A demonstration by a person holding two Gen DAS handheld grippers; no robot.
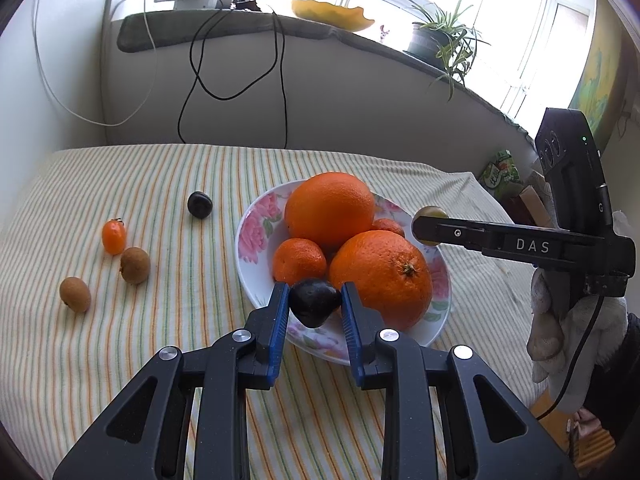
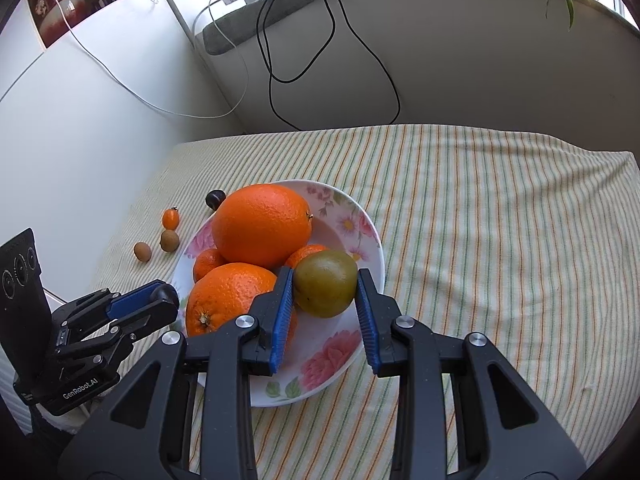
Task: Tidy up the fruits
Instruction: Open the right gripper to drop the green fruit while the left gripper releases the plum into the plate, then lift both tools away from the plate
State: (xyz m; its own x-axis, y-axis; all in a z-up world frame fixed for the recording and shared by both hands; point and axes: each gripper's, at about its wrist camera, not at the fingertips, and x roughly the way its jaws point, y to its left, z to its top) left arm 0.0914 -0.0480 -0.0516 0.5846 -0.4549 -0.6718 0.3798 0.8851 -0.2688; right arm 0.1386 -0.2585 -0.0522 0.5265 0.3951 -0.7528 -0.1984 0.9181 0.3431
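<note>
A floral plate [image 1: 256, 216] [image 2: 360, 340] holds two big oranges [image 1: 330, 208] [image 1: 380, 276] and small tangerines [image 1: 298, 260]. My left gripper [image 1: 315, 304] is shut on a dark plum [image 1: 314, 302] over the plate's near rim; it also shows in the right wrist view [image 2: 166, 294]. My right gripper [image 2: 325, 286] is shut on a green-brown plum [image 2: 326, 282] above the plate, seen from the left wrist view too [image 1: 430, 226]. On the cloth to the left lie another dark plum [image 1: 199, 204], a kumquat [image 1: 113, 236] and two brown longans [image 1: 135, 265] [image 1: 75, 294].
The table wears a striped cloth [image 2: 500, 220]. A wall and sill stand behind, with hanging cables [image 1: 236, 80], a potted plant [image 1: 436, 40] and a yellow dish [image 1: 332, 12]. Boxes and packets [image 1: 504, 176] sit past the table's right edge.
</note>
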